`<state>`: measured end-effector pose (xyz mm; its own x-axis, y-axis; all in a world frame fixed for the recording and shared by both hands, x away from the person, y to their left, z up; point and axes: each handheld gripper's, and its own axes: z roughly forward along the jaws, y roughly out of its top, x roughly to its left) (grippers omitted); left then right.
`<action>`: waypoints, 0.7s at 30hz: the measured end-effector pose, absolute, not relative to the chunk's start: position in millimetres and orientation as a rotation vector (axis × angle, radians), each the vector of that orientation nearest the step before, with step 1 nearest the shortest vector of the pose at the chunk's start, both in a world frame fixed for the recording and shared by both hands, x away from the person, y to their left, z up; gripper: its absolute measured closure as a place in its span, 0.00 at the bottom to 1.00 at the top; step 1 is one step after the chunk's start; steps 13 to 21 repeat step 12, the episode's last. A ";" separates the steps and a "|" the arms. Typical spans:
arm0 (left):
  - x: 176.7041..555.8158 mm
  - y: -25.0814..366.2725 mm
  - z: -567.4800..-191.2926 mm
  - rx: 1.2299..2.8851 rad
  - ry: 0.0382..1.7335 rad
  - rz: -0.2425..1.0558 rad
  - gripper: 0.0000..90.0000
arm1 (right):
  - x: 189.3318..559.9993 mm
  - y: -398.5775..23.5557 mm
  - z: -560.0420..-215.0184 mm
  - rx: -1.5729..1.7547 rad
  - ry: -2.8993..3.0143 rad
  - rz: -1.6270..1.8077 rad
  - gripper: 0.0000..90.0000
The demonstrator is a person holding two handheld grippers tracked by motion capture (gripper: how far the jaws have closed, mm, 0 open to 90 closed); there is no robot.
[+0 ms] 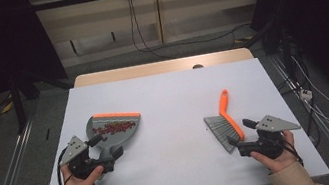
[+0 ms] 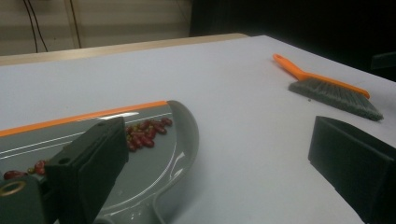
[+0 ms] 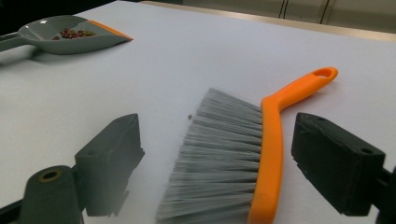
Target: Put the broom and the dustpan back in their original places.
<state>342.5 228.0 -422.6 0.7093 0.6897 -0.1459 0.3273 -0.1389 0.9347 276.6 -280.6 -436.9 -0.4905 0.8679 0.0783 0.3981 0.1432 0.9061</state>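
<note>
A grey dustpan (image 1: 114,130) with an orange front lip lies at the table's left, with a heap of small red beans (image 1: 115,127) inside it. My left gripper (image 1: 106,150) sits at its handle end, open; in the left gripper view the jaws stand wide apart, the pan (image 2: 154,154) and its beans (image 2: 144,133) by the left jaw. At the right lies an orange-handled brush (image 1: 227,121) with grey bristles. My right gripper (image 1: 242,136) is open around it; the brush (image 3: 271,140) rests on the table between the jaws, clear of both pads.
The white table top (image 1: 167,92) has a wooden strip (image 1: 163,67) along its far edge. Cables trail on the floor at the back and right. The stretch between dustpan and brush is bare white surface.
</note>
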 end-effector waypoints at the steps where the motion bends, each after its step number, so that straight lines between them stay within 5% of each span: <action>1: 341.9 229.8 -423.0 1.739 0.814 0.384 0.05 | 275.7 -281.7 -437.6 1.202 1.954 1.323 0.18; 21: 340.5 232.5 -423.1 1.719 0.826 0.374 0.05 | 274.6 -285.0 -442.1 1.193 1.957 1.330 0.18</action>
